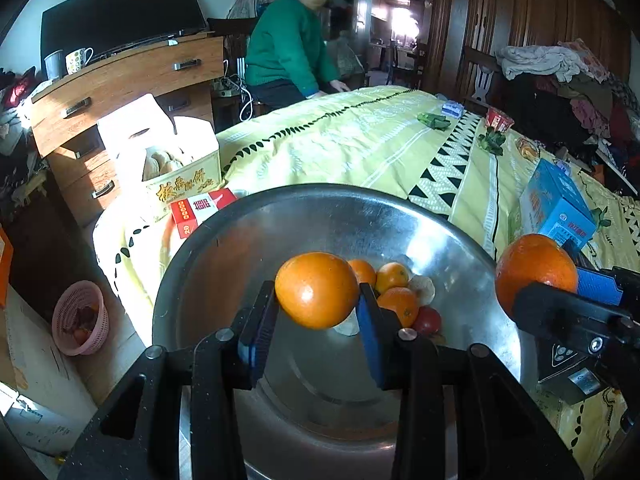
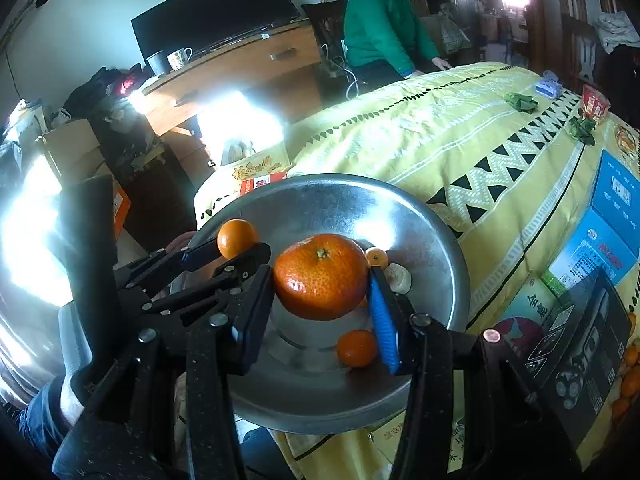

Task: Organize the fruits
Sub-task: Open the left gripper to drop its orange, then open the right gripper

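While a smooth orange [image 1: 317,289] was clamped between the blue pads of the left gripper [image 1: 318,312] at the centre of the left wrist view, it was held above the steel basin [image 1: 224,240], short of the fruit already gathered there. A dimpled mandarin [image 2: 321,276], stem upward, was likewise pinched by the right gripper [image 2: 320,300] at the centre of the right wrist view, over the same basin. Several small oranges [image 1: 392,276] and one red fruit [image 1: 427,319] were seen lying against the basin's right slope, with a pale peeled piece [image 1: 424,289] among them. The step in hand was judged to be the release of both fruits into the basin; it would be done best if each were lowered close to the bare metal at lower centre before the jaws were opened, so that rolling and bouncing off the pile were limited, and if one were released at a time, since the two tools were crowded side by side. The basin's near rim appeared to overhang the edge of the yellow bedcover [image 1: 360,140], so downward pressure on that rim was best avoided. Open room was seen toward the upper centre of the frame, whereas a blue carton [image 1: 556,208] at right and a red packet [image 1: 200,210] at left stood close by the rim.
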`<action>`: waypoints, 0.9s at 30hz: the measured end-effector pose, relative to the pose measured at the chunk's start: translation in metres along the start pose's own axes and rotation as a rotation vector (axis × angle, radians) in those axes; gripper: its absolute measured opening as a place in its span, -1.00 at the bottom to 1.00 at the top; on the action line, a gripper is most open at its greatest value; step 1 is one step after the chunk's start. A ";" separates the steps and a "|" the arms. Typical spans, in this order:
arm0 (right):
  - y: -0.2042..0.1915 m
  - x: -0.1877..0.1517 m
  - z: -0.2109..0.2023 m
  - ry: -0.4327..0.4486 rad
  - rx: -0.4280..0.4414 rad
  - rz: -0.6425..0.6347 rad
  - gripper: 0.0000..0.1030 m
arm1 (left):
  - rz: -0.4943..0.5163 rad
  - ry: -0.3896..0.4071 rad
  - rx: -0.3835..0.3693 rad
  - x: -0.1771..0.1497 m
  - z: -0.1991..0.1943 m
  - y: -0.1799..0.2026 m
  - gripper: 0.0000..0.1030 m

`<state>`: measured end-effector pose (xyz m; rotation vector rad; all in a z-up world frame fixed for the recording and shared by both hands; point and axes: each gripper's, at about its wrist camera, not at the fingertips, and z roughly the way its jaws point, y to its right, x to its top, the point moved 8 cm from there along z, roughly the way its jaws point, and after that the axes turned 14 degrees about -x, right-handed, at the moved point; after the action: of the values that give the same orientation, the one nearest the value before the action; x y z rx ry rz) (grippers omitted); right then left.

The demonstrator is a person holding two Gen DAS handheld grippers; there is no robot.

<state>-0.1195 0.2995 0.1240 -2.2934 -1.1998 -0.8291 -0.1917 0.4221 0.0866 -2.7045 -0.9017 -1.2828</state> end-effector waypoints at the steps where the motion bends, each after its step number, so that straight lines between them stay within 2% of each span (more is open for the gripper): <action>1: -0.001 -0.002 0.003 -0.012 0.004 0.001 -0.07 | -0.004 -0.015 0.000 -0.002 0.002 -0.001 -0.22; 5: -0.003 -0.011 0.015 -0.060 0.009 0.011 -0.07 | -0.023 -0.074 -0.009 -0.009 0.011 -0.005 -0.22; 9: -0.001 -0.016 0.020 -0.084 0.014 0.029 -0.07 | -0.035 -0.100 -0.016 -0.012 0.016 -0.006 -0.21; 27: -0.002 -0.024 0.033 -0.130 0.014 0.025 -0.06 | -0.052 -0.122 -0.023 -0.014 0.023 -0.011 -0.21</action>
<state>-0.1217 0.3061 0.0839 -2.3773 -1.2249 -0.6698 -0.1876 0.4297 0.0586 -2.8212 -0.9805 -1.1543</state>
